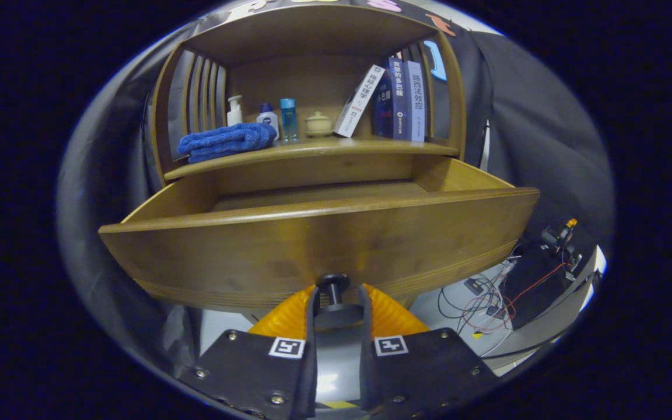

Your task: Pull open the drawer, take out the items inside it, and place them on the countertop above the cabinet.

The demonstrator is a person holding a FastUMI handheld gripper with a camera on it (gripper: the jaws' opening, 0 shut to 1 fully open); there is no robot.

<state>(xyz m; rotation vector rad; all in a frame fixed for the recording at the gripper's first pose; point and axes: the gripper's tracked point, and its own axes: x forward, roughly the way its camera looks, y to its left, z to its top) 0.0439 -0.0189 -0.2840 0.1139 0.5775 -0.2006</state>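
The gripper [336, 303] holds the small round knob [333, 284] tight between both fingers to pull with, so the wooden drawer [312, 245] sits open under the worktop [312, 149], its inside hidden behind the tall front.

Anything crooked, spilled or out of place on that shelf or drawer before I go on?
Only one oddity: the white book leans tilted against the upright dark blue books. The folded blue towel, bottles and small cream lidded jar stand tidy, nothing spilled. The wooden drawer is pulled out; the hand-held gripper grips its dark round knob.
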